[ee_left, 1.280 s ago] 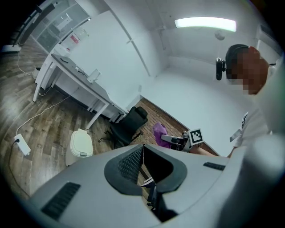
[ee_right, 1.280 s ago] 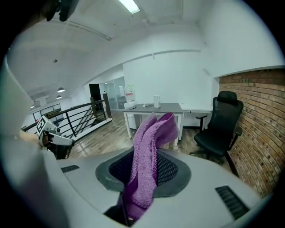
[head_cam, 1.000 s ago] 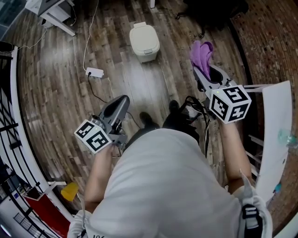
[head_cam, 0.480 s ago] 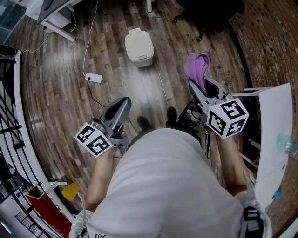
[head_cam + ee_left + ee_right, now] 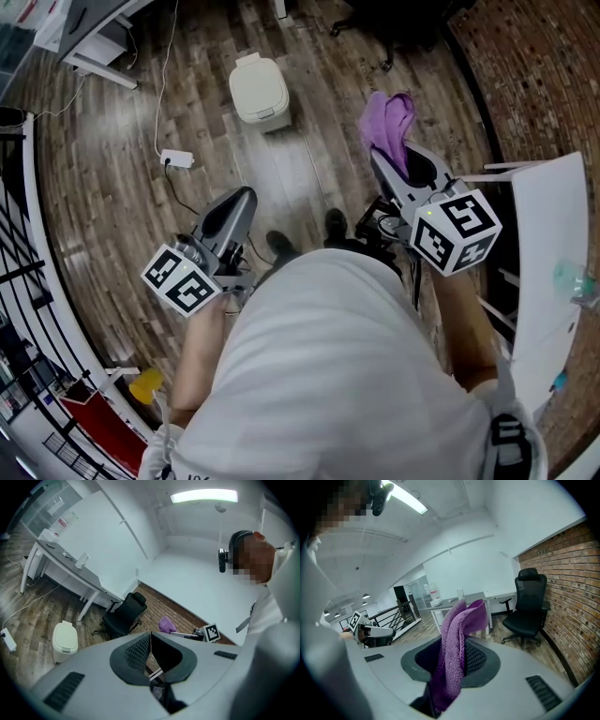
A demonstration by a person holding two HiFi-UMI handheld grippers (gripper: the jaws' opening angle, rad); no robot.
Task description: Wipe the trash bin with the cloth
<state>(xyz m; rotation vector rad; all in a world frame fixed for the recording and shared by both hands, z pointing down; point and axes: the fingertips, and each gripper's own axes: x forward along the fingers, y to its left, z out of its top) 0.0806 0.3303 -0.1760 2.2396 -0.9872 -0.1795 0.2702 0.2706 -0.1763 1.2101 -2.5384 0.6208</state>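
The right gripper (image 5: 451,654) pinches the purple cloth (image 5: 457,639) between its jaws, and the cloth stands up above them, folded over at the top. The left gripper (image 5: 150,635) has its jaws pressed together with nothing between them. The cream trash bin (image 5: 260,88) with its closed lid stands on the wooden floor (image 5: 112,206), well apart from both grippers and in front of the person. A black office chair (image 5: 528,607) stands near the brick wall (image 5: 574,588).

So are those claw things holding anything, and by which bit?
The right gripper pinches the purple cloth along its bunched middle, the folded top poking past the jaws. The left gripper is shut on nothing.
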